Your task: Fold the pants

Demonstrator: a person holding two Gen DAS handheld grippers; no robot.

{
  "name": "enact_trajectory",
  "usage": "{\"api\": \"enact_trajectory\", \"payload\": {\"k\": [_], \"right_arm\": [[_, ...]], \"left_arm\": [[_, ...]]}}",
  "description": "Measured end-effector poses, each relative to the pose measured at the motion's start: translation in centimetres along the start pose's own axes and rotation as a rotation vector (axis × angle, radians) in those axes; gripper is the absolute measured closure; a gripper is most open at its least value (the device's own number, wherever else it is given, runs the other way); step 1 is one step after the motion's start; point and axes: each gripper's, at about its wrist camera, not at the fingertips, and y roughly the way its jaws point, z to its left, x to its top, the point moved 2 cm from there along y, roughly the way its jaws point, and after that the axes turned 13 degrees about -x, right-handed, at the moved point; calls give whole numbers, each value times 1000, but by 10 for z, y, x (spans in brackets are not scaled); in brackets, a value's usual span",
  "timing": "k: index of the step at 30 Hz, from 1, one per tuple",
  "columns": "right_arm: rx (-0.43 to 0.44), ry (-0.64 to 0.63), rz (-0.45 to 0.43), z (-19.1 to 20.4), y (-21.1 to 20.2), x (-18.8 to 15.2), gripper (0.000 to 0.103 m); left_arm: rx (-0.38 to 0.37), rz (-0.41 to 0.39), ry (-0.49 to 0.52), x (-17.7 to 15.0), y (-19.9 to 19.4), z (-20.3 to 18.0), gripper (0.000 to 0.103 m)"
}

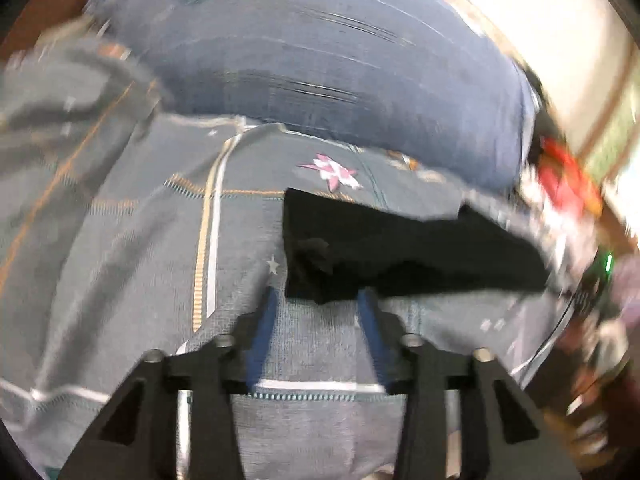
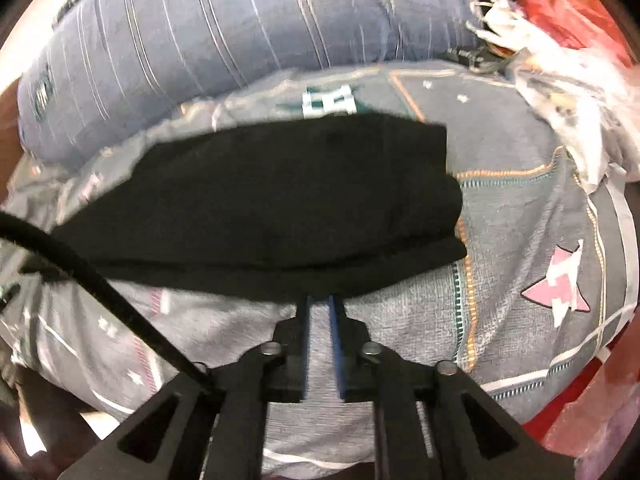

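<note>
Bottom centre of the left wrist view, left gripper has its blue pads apart w/ nothing pinched, tips just at the near edge of the black pants lying mid-frame on the grey patterned bedsheet. Bottom centre of the right wrist view, right gripper shows only a narrow gap, bare sheet visible btwn pads, tips at the pants' near hem. Farther back, a blue striped pillow fills the top.
</note>
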Motion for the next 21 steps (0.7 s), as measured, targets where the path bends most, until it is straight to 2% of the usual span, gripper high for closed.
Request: {"api": "enact_trajectory", "payload": {"k": [2,3,7,10,12,15,17,19,21], "right_arm": [[22,30,-35,2,-9,0,66],[36,42,-46,4,-13,-1,63],[88,50,-44,22,-14,-5,63],[104,47,-37,37,-8,-7,63],[111,50,-39,41,-7,-9,63],[107,42,-46,45,-5,-12,63],[99,33,-62,47,-5,-12,63],[95,27,-69,50,-6,-12,63],[97,23,-72,53,-6,-13,63]], "left_arm": [[-75,14,-106,4,7,8,49],[-141,28,-169,8,14,12,49],[-347,104,-387,18,51,23,48],[-364,152,-473,18,73,25,50],[-319,148,-453,24,81,19,87],[-261,95,-351,46,79,1,92],[-239,61,-250,65,76,-17,92],[-218,-2,-78,85,67,-48,92],[-176,-17,36,91,64,-64,92]]}}
